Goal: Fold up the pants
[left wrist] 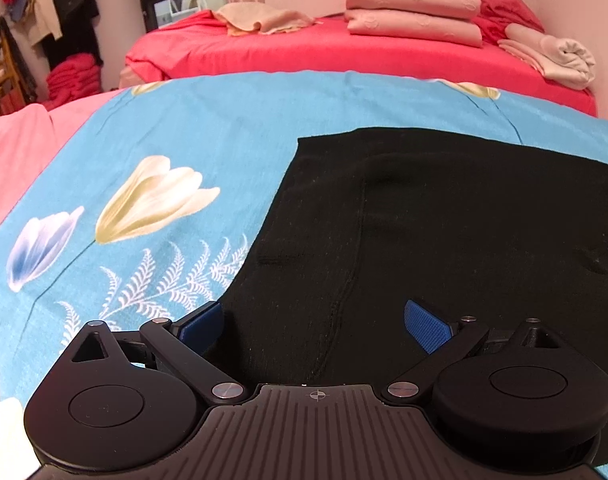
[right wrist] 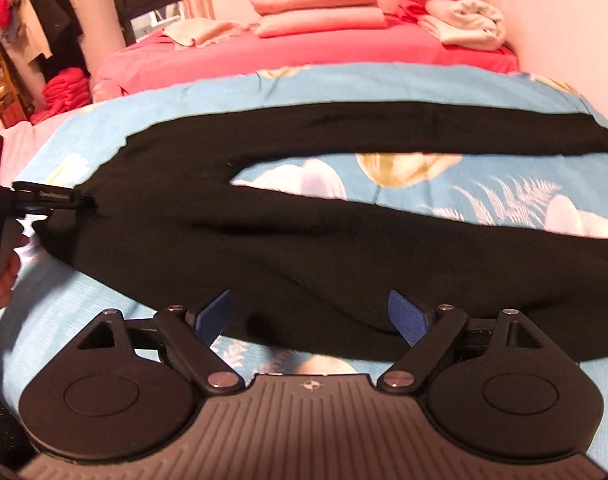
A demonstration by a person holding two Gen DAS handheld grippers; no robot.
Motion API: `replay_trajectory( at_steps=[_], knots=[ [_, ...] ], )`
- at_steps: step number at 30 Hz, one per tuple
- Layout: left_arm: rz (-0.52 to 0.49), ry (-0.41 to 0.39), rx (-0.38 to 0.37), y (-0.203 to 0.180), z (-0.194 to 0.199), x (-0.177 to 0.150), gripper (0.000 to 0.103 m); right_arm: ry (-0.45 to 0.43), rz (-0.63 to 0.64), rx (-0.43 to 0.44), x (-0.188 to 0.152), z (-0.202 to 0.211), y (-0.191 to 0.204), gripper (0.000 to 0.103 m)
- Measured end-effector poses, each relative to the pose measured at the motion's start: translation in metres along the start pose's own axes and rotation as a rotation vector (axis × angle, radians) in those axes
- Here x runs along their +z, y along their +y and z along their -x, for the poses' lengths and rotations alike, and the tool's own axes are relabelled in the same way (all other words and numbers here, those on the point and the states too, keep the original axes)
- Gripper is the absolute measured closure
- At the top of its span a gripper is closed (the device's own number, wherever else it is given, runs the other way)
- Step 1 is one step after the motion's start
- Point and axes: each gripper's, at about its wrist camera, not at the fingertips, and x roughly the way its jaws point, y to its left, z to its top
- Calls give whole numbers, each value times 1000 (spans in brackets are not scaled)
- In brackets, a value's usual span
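- Left wrist view: the left gripper [left wrist: 313, 326] has its jaws spread wide, nothing pinched between the blue pads [left wrist: 425, 330], and it hovers over the near edge of the black pants [left wrist: 443, 216].
- From here the pants fill the near right of the view; the waist end lies flat, with a seam running up the middle of the cloth.
- The pants lie on a blue bedspread [left wrist: 176, 128] printed with tulips and white ferns, which spreads left and far from the gripper.
- Beyond that, a red bed [left wrist: 304, 54] carries folded pink linens [left wrist: 413, 12] at the far right and a crumpled beige cloth [left wrist: 264, 18] at the far middle.
- Right wrist view: the right gripper [right wrist: 309, 318] also stands wide apart, pads clear of the cloth, with the near hem of the pants lying just under and between the fingers; this picture is somewhat blurred.
- The whole garment shows here, laid crosswise: waist to the left, two legs running off to the right, parted by a wedge of blue bedspread with a tulip in it.
- At the far left edge the other gripper reaches in beside the waist, a hand [right wrist: 6, 272] on its grip; whether it touches the cloth I cannot tell.
- Far left in both views, dark clothes hang on a rack [right wrist: 44, 24] by a window, with a red pile on the floor below.
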Motion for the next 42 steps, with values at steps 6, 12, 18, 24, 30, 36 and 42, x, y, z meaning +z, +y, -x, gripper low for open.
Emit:
replay_trajectory(
  at_steps=[6, 12, 18, 24, 30, 36, 42],
  knots=[
    [-5, 6, -11, 4, 1, -4, 0, 21, 34, -19, -13, -2, 3, 13],
    [102, 24, -145, 34, 36, -10, 0, -30, -124, -4, -25, 32, -33, 13],
    [240, 146, -498, 60, 66, -37, 0, -191, -562, -75, -51, 71, -122, 16],
    [358, 236, -635, 55, 48, -48, 0, -280, -894, -105, -73, 76, -190, 23],
    [479, 171, -702, 58, 27, -44, 0, -347, -943, -109, -76, 69, -220, 27],
    [515, 81, -697, 59, 27, -47, 0, -387, -933, -89, -77, 58, -233, 49],
    [509, 23, -637, 53, 30, -50, 0, -391, -908, -92, -80, 56, -230, 64]
  ],
)
